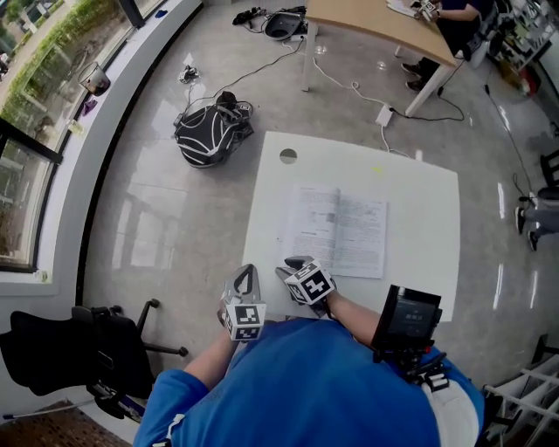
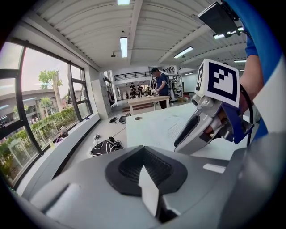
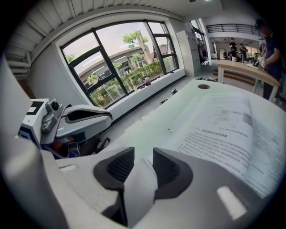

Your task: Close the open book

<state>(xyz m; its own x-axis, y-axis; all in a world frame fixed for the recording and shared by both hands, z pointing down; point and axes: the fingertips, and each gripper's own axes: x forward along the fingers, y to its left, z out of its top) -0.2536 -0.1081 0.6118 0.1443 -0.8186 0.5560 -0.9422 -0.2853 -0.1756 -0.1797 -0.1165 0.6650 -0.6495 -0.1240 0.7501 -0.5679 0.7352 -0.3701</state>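
Observation:
An open book [image 1: 336, 229] lies flat with its printed pages up in the middle of the white table [image 1: 419, 201]. Both grippers hover over the table's near edge, short of the book. My left gripper [image 1: 247, 272] is at the near left corner, its pads pressed together with nothing held [image 2: 143, 151]. My right gripper [image 1: 293, 264] is just beside it, near the book's near left corner. Its jaws stand apart with nothing between them [image 3: 143, 156], and the book's pages [image 3: 228, 129] spread ahead to its right.
A grommet hole [image 1: 288, 155] sits at the table's far left. On the floor lie a black bag [image 1: 212, 131] and cables with a power strip [image 1: 384, 113]. A black office chair [image 1: 70, 349] stands near left. A person sits at a wooden table [image 1: 376, 22] beyond.

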